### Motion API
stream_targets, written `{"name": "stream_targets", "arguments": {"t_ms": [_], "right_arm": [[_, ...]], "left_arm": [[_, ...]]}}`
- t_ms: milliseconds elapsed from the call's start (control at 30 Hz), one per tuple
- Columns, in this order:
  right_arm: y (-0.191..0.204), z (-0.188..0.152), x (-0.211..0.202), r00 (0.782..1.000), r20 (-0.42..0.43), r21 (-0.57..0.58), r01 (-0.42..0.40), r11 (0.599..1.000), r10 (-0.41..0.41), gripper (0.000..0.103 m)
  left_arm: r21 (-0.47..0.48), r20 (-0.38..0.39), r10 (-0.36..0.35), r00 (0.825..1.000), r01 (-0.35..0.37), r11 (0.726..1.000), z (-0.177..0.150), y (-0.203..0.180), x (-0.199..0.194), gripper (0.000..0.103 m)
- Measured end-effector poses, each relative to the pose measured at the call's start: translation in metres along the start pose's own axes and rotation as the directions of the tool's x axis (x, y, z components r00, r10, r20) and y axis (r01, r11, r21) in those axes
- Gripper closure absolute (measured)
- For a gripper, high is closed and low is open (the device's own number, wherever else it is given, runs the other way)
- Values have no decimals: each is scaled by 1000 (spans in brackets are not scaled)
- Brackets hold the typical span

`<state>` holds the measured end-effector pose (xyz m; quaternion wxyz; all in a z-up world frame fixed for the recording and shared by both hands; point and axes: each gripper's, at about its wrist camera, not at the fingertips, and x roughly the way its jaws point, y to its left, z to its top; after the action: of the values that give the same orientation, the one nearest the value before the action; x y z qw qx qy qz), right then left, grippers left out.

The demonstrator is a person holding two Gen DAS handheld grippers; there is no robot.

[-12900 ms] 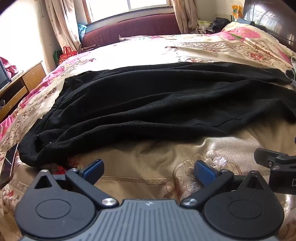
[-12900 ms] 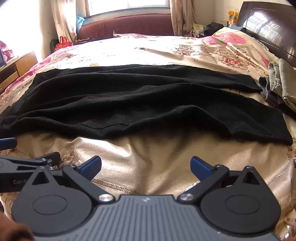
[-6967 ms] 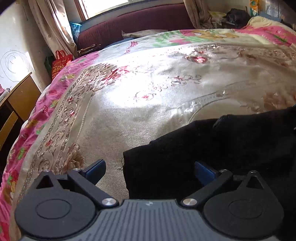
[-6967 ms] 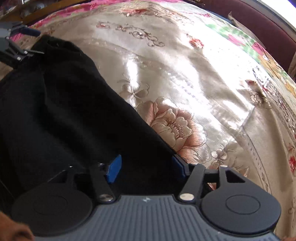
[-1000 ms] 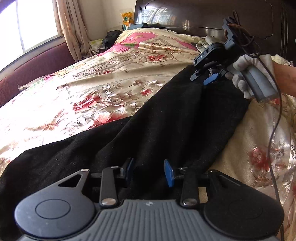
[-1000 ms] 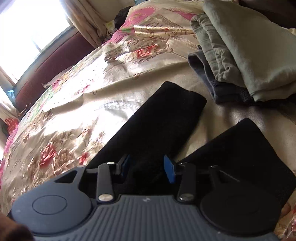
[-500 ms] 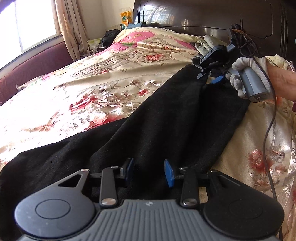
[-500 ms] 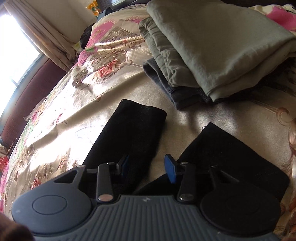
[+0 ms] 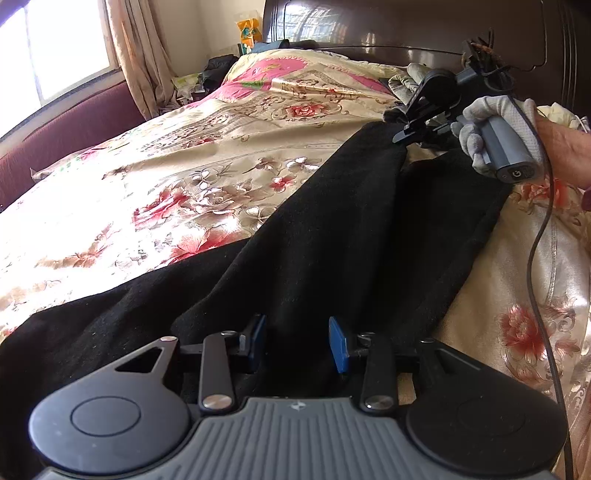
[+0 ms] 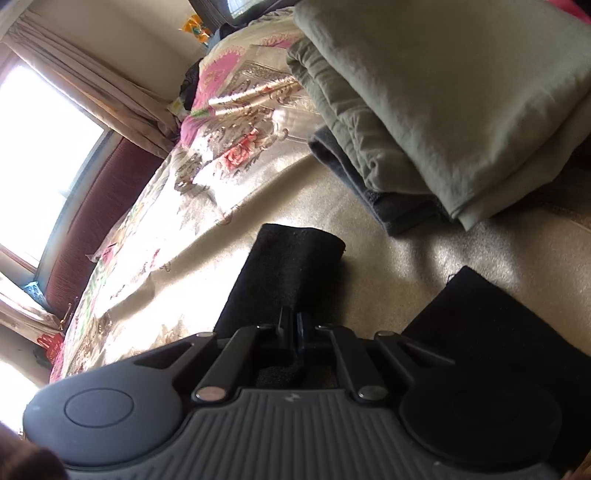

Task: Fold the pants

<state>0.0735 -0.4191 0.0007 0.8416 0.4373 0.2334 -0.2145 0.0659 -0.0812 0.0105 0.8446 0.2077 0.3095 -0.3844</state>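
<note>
The black pants (image 9: pixel 332 229) lie along the floral bedspread (image 9: pixel 166 177), legs stretched toward the dark headboard. My left gripper (image 9: pixel 297 343) is partly open, its blue pads either side of the black cloth at the near end, not pinching it. My right gripper (image 10: pixel 293 328) is shut on the black pants near one leg's cuff (image 10: pixel 295 258); the other leg's end (image 10: pixel 491 317) lies to the right. In the left wrist view the right gripper (image 9: pixel 400 138) is at the far leg end, held by a gloved hand (image 9: pixel 491 122).
A stack of folded olive and grey clothes (image 10: pixel 424 110) lies just beyond the cuffs. The dark wooden headboard (image 9: pixel 406 26) stands behind. A cable (image 9: pixel 539 251) hangs from the right gripper's handle. A window and curtain (image 9: pixel 122 55) are at the left.
My right gripper has closed on the pant leg near the cuff; half a second ago its jaws were apart. It also moved closer to the folded stack. My left gripper has stayed in place.
</note>
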Motion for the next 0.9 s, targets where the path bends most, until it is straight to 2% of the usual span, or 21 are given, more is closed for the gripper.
{"name": "stream_targets", "arguments": {"t_ms": [233, 400, 433, 500, 567, 600, 633, 667, 733, 900], "right_arm": [[9, 13, -54, 987, 40, 14, -156, 988, 155, 100], [12, 14, -133, 955, 109, -35, -274, 961, 276, 100], [8, 8, -145, 956, 111, -52, -269, 962, 273, 100], [-10, -9, -156, 973, 98, -69, -202, 977, 208, 100], [-36, -24, -137, 994, 19, -59, -104, 993, 105, 95], [-53, -31, -122, 999, -16, -12, -50, 999, 50, 94], [-66, -35, -113, 999, -42, 28, -29, 999, 30, 94], [-77, -40, -103, 998, -60, 64, -23, 998, 27, 94], [-88, -45, -98, 999, -44, 110, -25, 994, 30, 92], [-86, -36, -85, 999, -11, 106, -44, 993, 46, 82]], "left_arm": [[15, 4, 4, 1000, -4, 1000, 4, -3, -5, 53], [30, 57, -11, 998, 10, 1000, 5, -8, -26, 53], [32, 62, -19, 998, 17, 999, 4, -10, -30, 53], [42, 52, -32, 998, 30, 999, -1, -14, -31, 53], [59, 17, -28, 999, 27, 998, -7, -18, -25, 53], [68, -2, -24, 1000, 24, 997, -9, -21, -21, 53], [78, -11, -20, 1000, 21, 997, -11, -24, -19, 53], [87, -15, -14, 1000, 16, 996, -11, -26, -19, 53], [99, -15, -6, 1000, 7, 995, -9, -29, -22, 53], [117, -33, 0, 999, 4, 993, -5, -32, -17, 53]]}}
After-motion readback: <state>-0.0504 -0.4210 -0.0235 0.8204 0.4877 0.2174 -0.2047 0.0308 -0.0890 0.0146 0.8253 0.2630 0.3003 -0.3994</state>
